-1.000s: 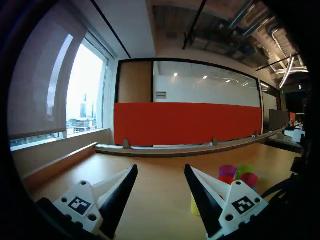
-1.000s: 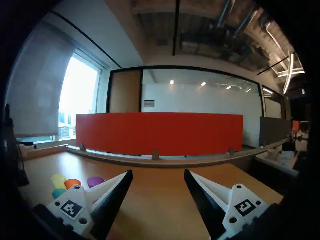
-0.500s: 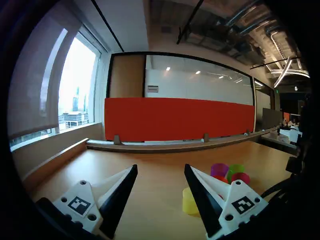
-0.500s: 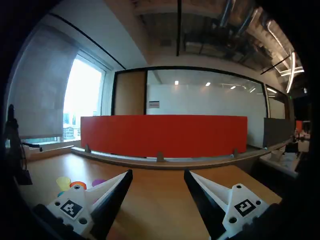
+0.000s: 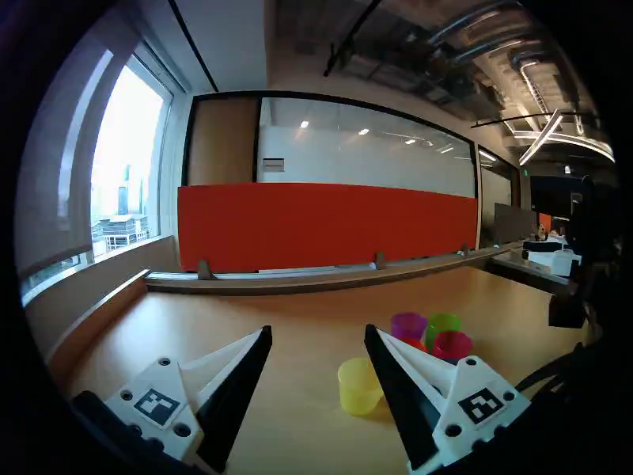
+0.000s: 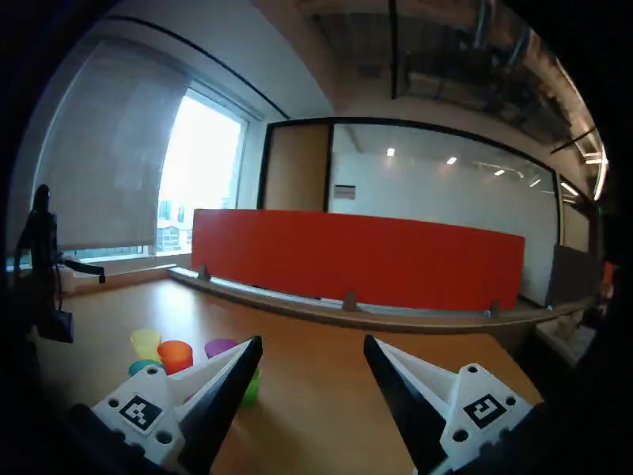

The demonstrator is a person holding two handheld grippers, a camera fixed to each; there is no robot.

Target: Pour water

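Two grippers, left gripper (image 5: 316,372) and right gripper (image 6: 312,380), fingers wide apart. Lower centre of left gripper view: yellow cup (image 5: 358,385) near coloured cups (image 5: 452,345) on table (image 5: 301,317).

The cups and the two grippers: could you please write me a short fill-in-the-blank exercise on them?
1. In the left gripper view, the cup nearest the left gripper is ____ in colour.
2. The left gripper and the right gripper both have ____ jaws, with nothing between them.
3. The other cups stand ____, mouths up, on the desk.

Missing words: yellow; open; upright.
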